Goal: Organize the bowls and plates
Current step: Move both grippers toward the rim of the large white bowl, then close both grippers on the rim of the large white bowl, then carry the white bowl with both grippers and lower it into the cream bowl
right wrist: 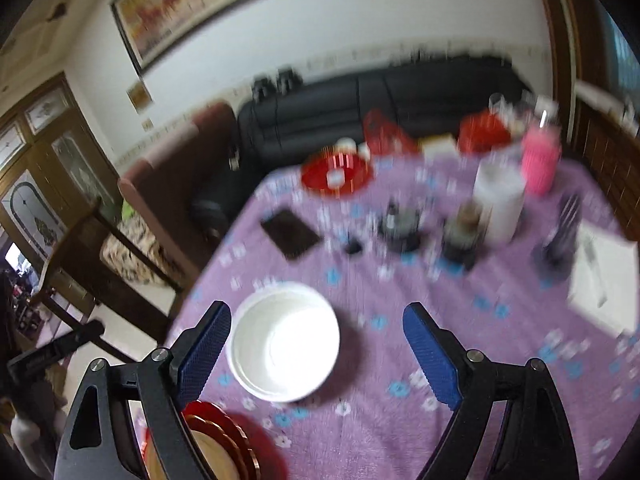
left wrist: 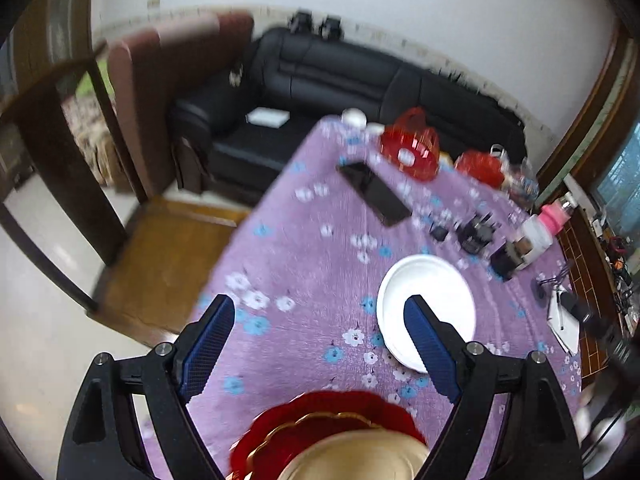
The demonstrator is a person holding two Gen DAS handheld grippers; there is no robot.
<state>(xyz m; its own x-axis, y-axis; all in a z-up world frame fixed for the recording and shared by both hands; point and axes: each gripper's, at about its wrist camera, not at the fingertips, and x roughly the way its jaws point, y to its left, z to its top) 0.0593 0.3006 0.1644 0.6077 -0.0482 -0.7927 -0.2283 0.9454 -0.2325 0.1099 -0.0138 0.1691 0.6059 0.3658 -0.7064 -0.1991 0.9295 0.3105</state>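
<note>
1. Both views are smeared, so fine detail is unreliable. The landmark is the white bowl (right wrist: 285,342), which stands on the purple flowered tablecloth (left wrist: 312,240).
2. The left gripper (left wrist: 320,344) hangs above the cloth with its fingers spread wide and nothing between them; its right finger crosses in front of the bowl's near side.
3. The right gripper (right wrist: 316,344) is likewise spread wide and empty, with the bowl sitting beside its left finger rather than centred.
4. The red plates (left wrist: 328,436) with gold rims lie stacked just nearer than the bowl, at the table's near edge; something pale gold sits on top.
5. The step looks like reaching for the bowl. I would centre one finger over the rim, the other outside the wall, and close gently before lifting.
6. Clear the stack's edge when carrying the bowl over.
7. No brand, label or writing can be read.
</note>
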